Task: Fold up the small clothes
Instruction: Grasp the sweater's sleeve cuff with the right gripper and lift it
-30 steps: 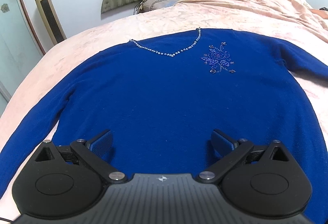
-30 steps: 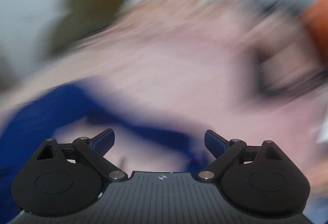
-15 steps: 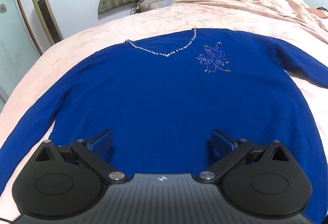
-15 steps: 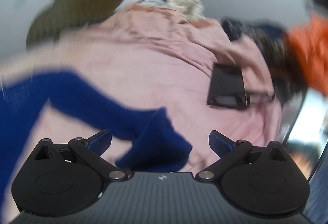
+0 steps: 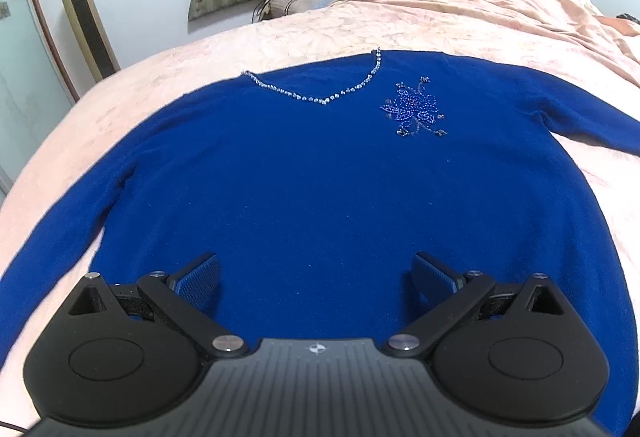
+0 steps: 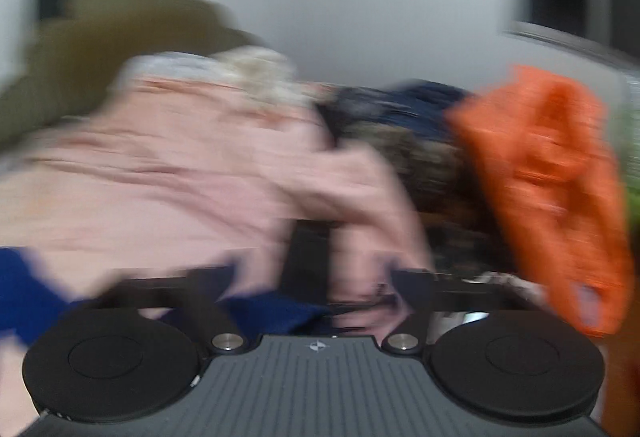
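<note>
I see the blue sweater [image 5: 320, 197] spread flat, front up, on the pink bedspread [image 5: 300, 33], sleeves out to both sides; my left tongs [image 5: 316, 279] hang over its lower part, spread wide, gripping nothing; the right wrist view is smeared; I cannot tell how my right tongs [image 6: 316, 289] stand; blue cloth [image 6: 276, 313] lies near them, an orange garment [image 6: 560, 177] beyond.

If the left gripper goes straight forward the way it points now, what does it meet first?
Most likely the blue sweater: the left gripper, jaws open, points across its flat front toward the beaded neckline. Depth is unclear.
</note>
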{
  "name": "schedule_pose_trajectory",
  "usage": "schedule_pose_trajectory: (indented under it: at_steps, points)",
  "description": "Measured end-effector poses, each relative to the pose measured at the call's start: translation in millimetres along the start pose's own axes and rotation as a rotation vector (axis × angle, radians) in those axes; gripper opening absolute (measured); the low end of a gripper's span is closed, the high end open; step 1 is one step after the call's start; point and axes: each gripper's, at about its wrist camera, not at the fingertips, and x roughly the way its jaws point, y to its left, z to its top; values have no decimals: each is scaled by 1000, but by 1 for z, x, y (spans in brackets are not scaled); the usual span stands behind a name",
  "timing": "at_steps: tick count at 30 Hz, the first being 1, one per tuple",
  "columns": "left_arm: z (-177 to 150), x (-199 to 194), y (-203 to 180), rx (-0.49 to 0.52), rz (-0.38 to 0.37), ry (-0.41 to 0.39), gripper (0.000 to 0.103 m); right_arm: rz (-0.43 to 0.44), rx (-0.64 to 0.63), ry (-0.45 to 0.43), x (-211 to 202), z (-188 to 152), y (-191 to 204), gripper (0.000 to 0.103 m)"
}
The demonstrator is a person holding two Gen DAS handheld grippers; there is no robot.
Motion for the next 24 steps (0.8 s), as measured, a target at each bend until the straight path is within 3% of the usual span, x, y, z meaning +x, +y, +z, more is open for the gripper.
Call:
schedule_pose_trajectory:
  at_steps: [1,2,5,7,10,12,15,20,23,24]
  points:
    - [0,0,0,3,11,-5,103,-61,5,-46,-4,-2,-3,94]
    - [1,0,0,2,23,-8,103,-66,2,-98,-13,-6,-6,95]
    - [2,2,2,-8,10,2,103,40,57,-174,-34,-20,-10,103]
    - [1,2,0,-3,3,5,103,144,140,-116,-32,-27,-16,103]
    - [0,1,-3,14,11,1,103,336,422,20,-20,-49,-39,99]
    - [-1,1,-4,17,9,1,103,399,572,128,-6,-70,-48,94]
    - [-1,1,-3,15,11,4,103,379,633,221,15,-93,-44,86]
    - [-1,0,-2,8,4,5,103,307,659,172,31,-100,-39,76]
    - [-1,-1,-3,19,9,-1,103,248,647,153,46,-95,-40,49]
    - [-1,-1,-2,20,11,-3,103,246,652,154,48,-94,-41,23]
